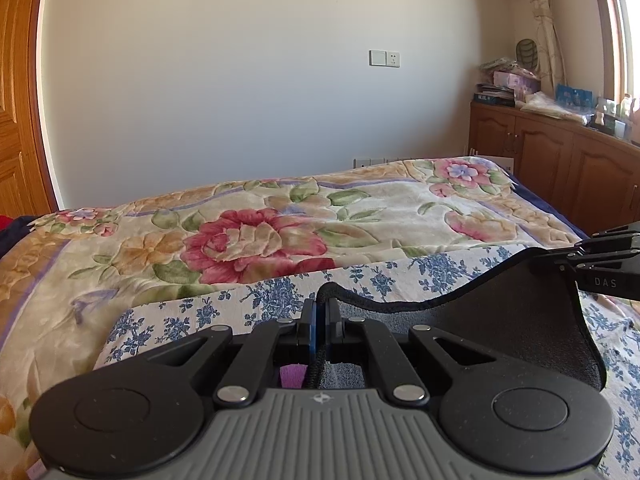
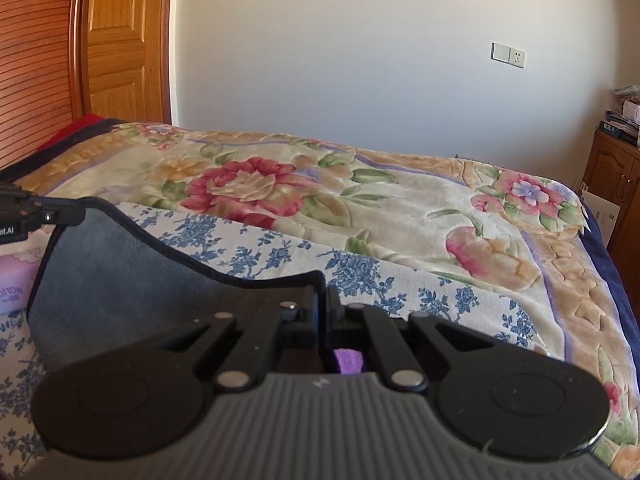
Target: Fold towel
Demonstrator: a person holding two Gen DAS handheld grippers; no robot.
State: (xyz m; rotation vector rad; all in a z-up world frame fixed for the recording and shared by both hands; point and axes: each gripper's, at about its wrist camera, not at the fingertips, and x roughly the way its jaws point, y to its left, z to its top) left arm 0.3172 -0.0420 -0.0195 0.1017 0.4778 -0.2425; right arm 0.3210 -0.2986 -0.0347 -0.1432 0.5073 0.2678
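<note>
A dark grey towel with a black stitched hem hangs stretched between my two grippers above the bed. My left gripper is shut on one top corner of it. My right gripper is shut on the other top corner; the towel sags in a curve between them. The right gripper also shows at the right edge of the left wrist view, and the left gripper at the left edge of the right wrist view. A purple cloth shows under the towel.
A white sheet with blue flowers lies under the towel on a floral blanket covering the bed. A wooden cabinet with clutter stands at the right. A wooden door is at the left. A pink packet lies by the towel.
</note>
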